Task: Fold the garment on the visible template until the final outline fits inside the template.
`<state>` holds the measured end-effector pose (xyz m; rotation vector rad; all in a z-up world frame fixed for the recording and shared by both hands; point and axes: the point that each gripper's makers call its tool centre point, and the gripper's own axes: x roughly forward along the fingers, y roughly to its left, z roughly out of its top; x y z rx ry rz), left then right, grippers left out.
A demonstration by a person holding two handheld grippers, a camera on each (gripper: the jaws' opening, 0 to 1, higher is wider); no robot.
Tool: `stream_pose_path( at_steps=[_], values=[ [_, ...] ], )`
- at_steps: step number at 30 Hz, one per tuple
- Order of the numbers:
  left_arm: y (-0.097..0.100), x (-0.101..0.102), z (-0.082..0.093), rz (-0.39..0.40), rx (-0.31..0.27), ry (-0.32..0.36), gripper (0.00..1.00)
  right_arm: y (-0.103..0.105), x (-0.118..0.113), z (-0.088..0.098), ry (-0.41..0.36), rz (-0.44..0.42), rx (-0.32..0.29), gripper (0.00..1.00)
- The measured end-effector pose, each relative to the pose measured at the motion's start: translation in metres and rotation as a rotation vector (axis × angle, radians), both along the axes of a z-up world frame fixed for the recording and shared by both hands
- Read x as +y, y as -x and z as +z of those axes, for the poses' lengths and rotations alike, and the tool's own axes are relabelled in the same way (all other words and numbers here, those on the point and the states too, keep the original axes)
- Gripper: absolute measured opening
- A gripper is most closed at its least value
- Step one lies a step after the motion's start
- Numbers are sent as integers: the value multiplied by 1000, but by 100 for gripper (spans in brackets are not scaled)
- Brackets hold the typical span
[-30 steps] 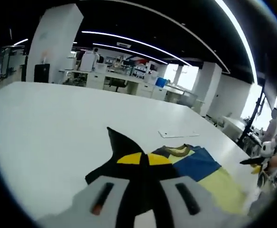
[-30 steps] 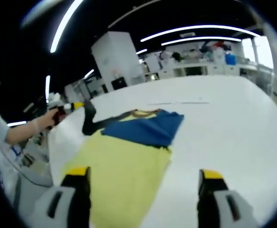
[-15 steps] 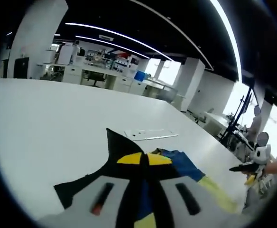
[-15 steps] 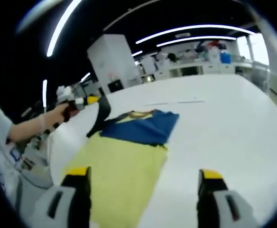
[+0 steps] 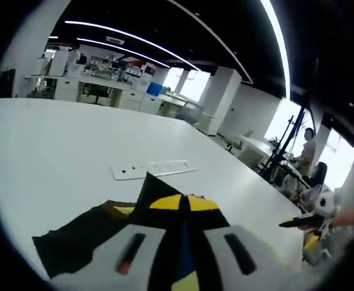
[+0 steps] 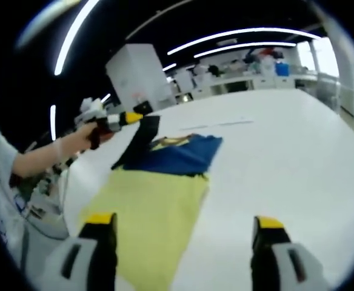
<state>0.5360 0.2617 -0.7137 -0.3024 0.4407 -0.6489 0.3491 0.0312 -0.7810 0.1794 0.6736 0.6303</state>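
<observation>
The garment lies flat on the white table (image 6: 298, 157): a yellow body (image 6: 156, 203), a blue chest part (image 6: 180, 154) and a black sleeve (image 6: 134, 142). My left gripper (image 6: 137, 115), held by a hand, is shut on the black sleeve and holds it up off the table above the blue part. In the left gripper view the sleeve (image 5: 80, 239) hangs from the shut yellow tips of my left gripper (image 5: 180, 203). My right gripper (image 6: 183, 221) stands open above the yellow hem edge, nothing between its fingers; it also appears far right (image 5: 304, 223).
A thin white strip (image 6: 216, 124) lies on the table beyond the garment, also seen ahead of the left gripper as a white strip (image 5: 153, 168). The table's near edge runs at the left (image 6: 74, 200). Desks and people stand in the background.
My left gripper has lifted the black sleeve higher and carried it inward over the blue part of the garment. My right gripper has stayed open in place.
</observation>
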Motion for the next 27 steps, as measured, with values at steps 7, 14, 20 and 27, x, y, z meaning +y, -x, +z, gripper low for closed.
stream_pose_path(
  at_steps=[7, 14, 20, 27],
  values=[
    [2, -46, -10, -61, 25, 26, 0, 1, -3, -3, -1, -11, 9, 92],
    [7, -88, -26, -135, 44, 10, 0, 4, -8, -8, -8, -26, 14, 92],
    [23, -120, -42, -204, 73, 10, 0, 10, -14, -12, -12, -43, 24, 91],
    [36, -134, -70, -231, 128, -12, 0, 13, -13, -16, -21, -53, 34, 91]
  ],
)
